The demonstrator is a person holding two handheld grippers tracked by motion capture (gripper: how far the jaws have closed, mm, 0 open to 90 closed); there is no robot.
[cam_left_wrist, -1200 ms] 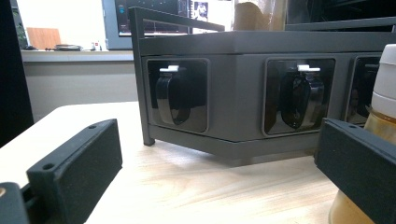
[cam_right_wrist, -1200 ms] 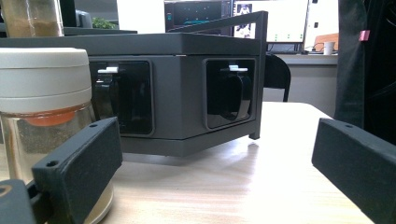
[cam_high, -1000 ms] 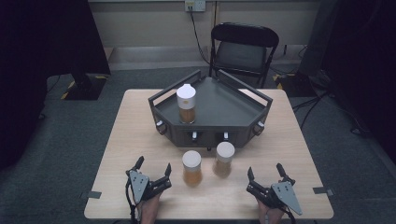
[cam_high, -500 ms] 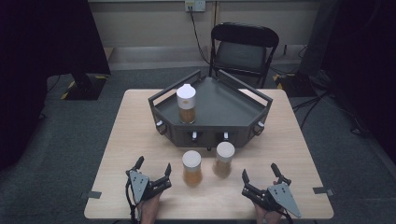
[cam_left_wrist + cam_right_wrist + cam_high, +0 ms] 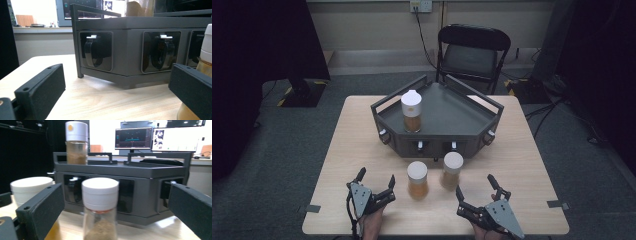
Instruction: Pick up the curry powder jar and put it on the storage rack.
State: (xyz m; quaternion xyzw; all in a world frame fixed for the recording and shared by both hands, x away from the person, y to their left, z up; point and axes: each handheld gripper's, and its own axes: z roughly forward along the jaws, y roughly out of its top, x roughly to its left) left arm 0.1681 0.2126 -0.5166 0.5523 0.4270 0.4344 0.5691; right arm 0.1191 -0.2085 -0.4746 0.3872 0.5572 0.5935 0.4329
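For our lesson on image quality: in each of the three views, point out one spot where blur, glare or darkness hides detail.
High view: the room's edges fall into darkness, and the left claw looks smeared. Left gripper view: the window behind the grey tray is blown out white, and the jar at the right edge is soft. Right gripper view: the nearest white-capped jar is out of focus, and the monitors glare.

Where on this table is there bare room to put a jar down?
Bare wood lies left of the grey tray out to the table edge, and likewise right of it. It is crowded in front: two jars stand close together between the left gripper and right gripper.
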